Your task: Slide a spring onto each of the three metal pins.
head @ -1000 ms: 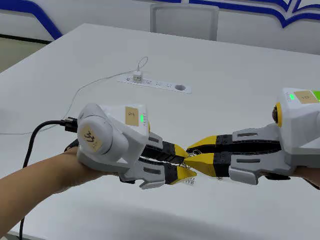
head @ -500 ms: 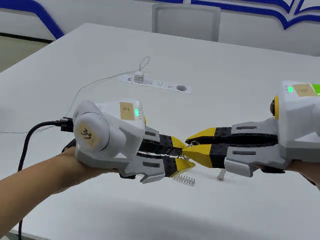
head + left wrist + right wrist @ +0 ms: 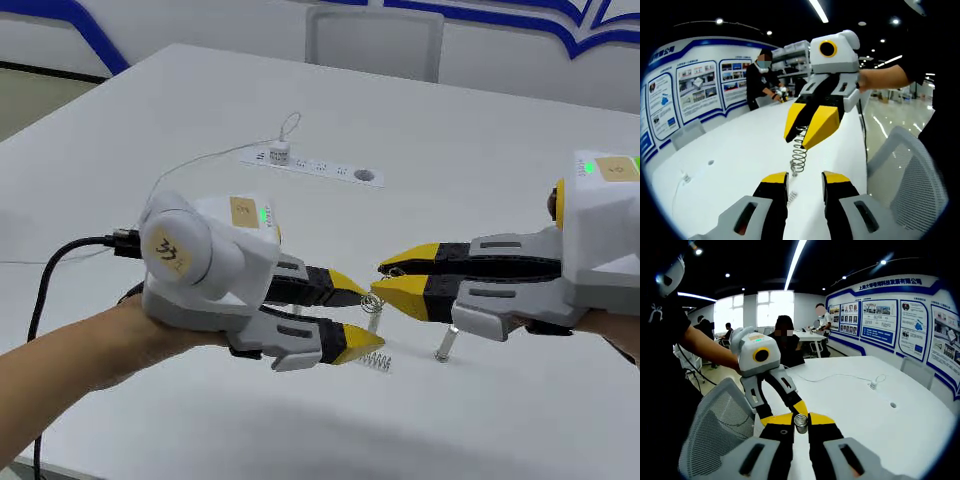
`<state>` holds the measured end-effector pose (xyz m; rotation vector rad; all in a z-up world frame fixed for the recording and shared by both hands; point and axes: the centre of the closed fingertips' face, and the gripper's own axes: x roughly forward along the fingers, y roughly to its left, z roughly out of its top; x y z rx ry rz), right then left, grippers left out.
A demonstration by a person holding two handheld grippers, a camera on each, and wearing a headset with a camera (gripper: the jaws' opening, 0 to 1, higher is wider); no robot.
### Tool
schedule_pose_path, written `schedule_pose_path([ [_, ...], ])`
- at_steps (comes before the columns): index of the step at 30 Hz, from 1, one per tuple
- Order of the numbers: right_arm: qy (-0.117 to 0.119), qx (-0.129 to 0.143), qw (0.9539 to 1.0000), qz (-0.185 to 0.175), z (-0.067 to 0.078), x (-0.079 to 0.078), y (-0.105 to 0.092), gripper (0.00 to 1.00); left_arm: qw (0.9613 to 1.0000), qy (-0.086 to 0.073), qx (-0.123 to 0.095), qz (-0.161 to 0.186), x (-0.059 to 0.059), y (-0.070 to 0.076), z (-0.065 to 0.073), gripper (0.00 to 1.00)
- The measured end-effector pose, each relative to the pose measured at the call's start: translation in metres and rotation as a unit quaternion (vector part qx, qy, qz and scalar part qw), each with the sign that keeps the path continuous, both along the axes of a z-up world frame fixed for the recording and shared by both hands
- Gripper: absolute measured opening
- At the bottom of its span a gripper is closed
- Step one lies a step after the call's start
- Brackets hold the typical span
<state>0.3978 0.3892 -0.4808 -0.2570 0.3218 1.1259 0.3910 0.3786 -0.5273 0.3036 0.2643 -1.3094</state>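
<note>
My right gripper [image 3: 383, 281] comes in from the right, shut on a small metal spring [image 3: 374, 299] that hangs from its yellow tips. In the left gripper view that spring [image 3: 799, 155] dangles just above my left gripper [image 3: 806, 179], which is open with nothing between its jaws. My left gripper [image 3: 366, 316] sits tip to tip with the right one. The right gripper view has its gripper [image 3: 801, 419] pinching the spring [image 3: 801, 423] end-on. A metal pin [image 3: 445, 345] stands on the white table below the right gripper. A second spring [image 3: 376, 361] lies loose on the table.
A white power strip [image 3: 310, 166] with a plugged charger [image 3: 277, 153] and thin cable lies mid-table. A grey chair [image 3: 375, 40] stands at the far edge. A black cable [image 3: 55, 275] trails from the left gripper. A mesh chair [image 3: 910, 170] is beside the table.
My left gripper has opened and drawn back a little, leaving the spring in the right gripper. The loose spring and the pin on the table have come into sight.
</note>
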Motion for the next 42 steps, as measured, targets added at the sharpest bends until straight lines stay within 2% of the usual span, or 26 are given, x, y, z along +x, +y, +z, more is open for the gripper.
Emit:
schedule_pose_path([
  [4,-0.001,-0.008,0.9997,-0.022,-0.003,0.009,-0.013,0.11,0.9999,0.002,0.004,0.012,0.002,0.008,-0.003,0.35],
  [7,0.004,-0.013,0.9991,-0.039,-0.005,0.016,-0.025,0.11,0.9994,0.018,0.015,0.025,0.004,0.015,-0.010,0.39],
  [9,0.003,-0.021,0.9984,-0.052,-0.007,0.022,-0.034,0.11,0.9993,0.019,0.016,0.029,0.005,0.019,-0.012,0.40],
  [11,0.005,-0.023,0.9975,-0.066,-0.009,0.026,-0.042,0.11,0.9985,0.036,0.009,0.041,0.006,0.022,-0.012,0.41],
  [12,0.006,-0.023,0.9972,-0.071,-0.009,0.028,-0.045,0.11,0.9983,0.039,0.003,0.044,0.007,0.022,-0.011,0.42],
  [14,0.008,-0.020,0.9965,-0.080,-0.010,0.031,-0.051,0.11,0.9984,0.032,-0.007,0.046,0.008,0.024,-0.007,0.45],
  [18,0.014,-0.024,0.9944,-0.102,-0.016,0.039,-0.062,0.11,0.9978,0.035,-0.002,0.056,0.010,0.028,-0.008,0.48],
  [21,0.020,-0.028,0.9928,-0.114,-0.021,0.044,-0.068,0.11,0.9975,0.022,0.002,0.068,0.015,0.033,-0.008,0.56],
  [23,0.030,-0.012,0.9917,-0.125,-0.020,0.047,-0.070,0.11,0.9973,0.022,0.001,0.070,0.016,0.036,-0.007,0.59],
  [25,0.032,-0.008,0.9906,-0.133,-0.020,0.050,-0.072,0.11,0.9972,0.023,-0.004,0.071,0.016,0.038,-0.006,0.59],
  [27,0.032,-0.014,0.9897,-0.139,-0.023,0.054,-0.075,0.11,0.9970,0.024,-0.006,0.073,0.017,0.041,-0.004,0.60],
  [33,0.041,-0.029,0.9864,-0.157,-0.034,0.062,-0.087,0.11,0.9955,0.023,-0.013,0.091,0.024,0.051,-0.002,0.71],
  [37,0.045,-0.039,0.9849,-0.162,-0.042,0.064,-0.092,0.11,0.9943,0.030,-0.020,0.100,0.028,0.058,-0.001,0.74],
  [42,0.049,-0.051,0.9829,-0.170,-0.052,0.066,-0.100,0.11,0.9932,0.029,-0.022,0.111,0.033,0.068,0.001,0.80],
])
